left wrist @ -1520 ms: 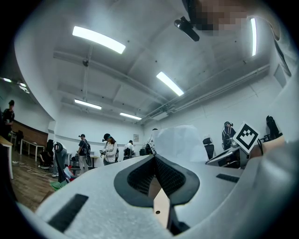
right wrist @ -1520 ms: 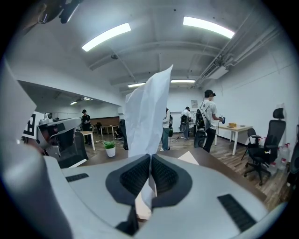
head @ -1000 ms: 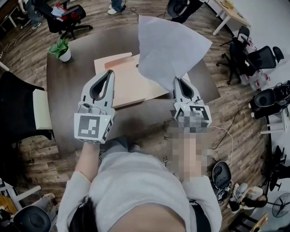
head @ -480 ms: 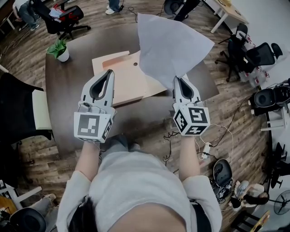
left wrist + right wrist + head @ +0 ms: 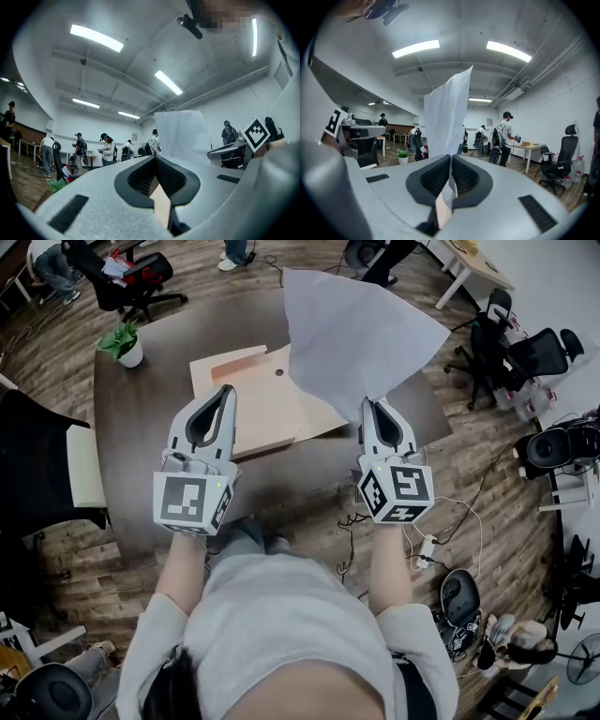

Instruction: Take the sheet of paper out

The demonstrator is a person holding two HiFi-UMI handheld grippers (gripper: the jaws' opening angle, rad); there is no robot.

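Right gripper view: right gripper (image 5: 450,159) jaws pinching lower corner of sheet of paper (image 5: 449,112); sheet standing upright above jaws, apparently lifting clear of tan envelope (image 5: 258,404) lying on desk (image 5: 141,437). Left gripper (image 5: 228,390) jaws pressing together, empty, hovering beside.

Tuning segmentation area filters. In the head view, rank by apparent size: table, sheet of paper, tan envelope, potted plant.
1. table
2-3. sheet of paper and tan envelope: these look alike. The paper is raised nearer the camera and covers part of the envelope, so they stay unranked.
4. potted plant
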